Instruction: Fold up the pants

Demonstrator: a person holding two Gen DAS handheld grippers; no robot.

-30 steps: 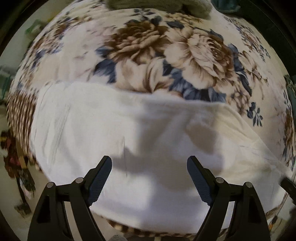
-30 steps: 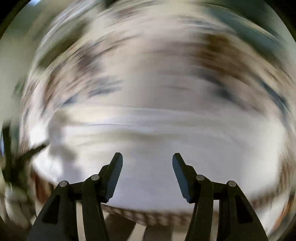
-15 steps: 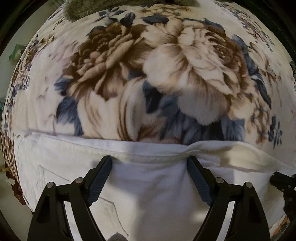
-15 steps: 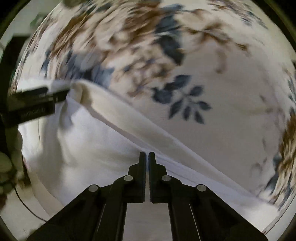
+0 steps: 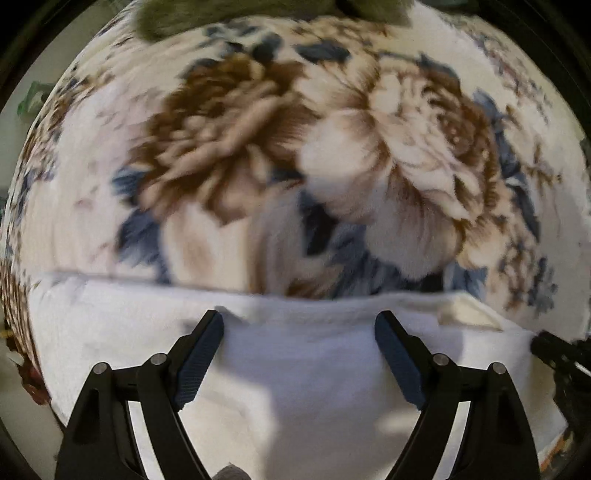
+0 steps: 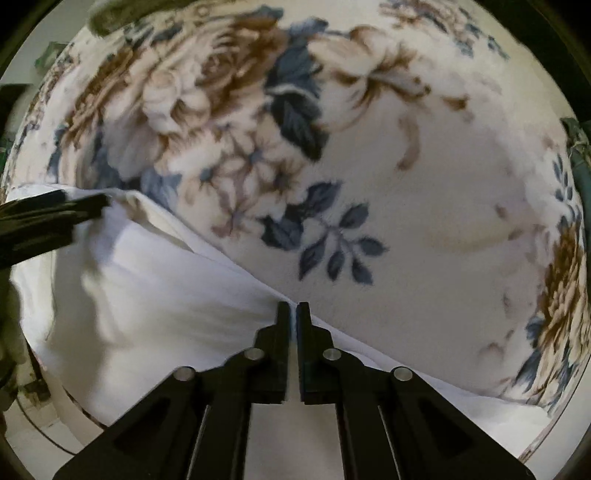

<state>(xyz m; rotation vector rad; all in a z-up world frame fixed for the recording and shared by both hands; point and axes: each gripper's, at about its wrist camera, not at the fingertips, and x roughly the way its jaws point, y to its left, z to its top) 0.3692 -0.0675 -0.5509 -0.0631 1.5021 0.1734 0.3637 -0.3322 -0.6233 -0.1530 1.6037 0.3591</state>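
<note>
White pants [image 5: 295,369] lie on a floral blanket [image 5: 280,155] and fill the lower part of both views. My left gripper [image 5: 299,328] is open, its jaws standing wide over the far edge of the pants. My right gripper [image 6: 293,314] is shut on the far edge of the pants [image 6: 166,302]. The right gripper shows at the right rim of the left wrist view [image 5: 554,347]. The left gripper shows at the left of the right wrist view [image 6: 51,214], by a raised fold of the fabric.
The cream blanket with brown and blue flowers [image 6: 406,184] covers the whole surface beyond the pants. A grey-green furry thing [image 5: 229,14] lies at the far edge. The blanket's near edge and floor show at lower left [image 5: 22,369].
My right gripper went from open to shut on the far edge of the pants. My left gripper moved forward from the middle of the pants to their far edge and stays open.
</note>
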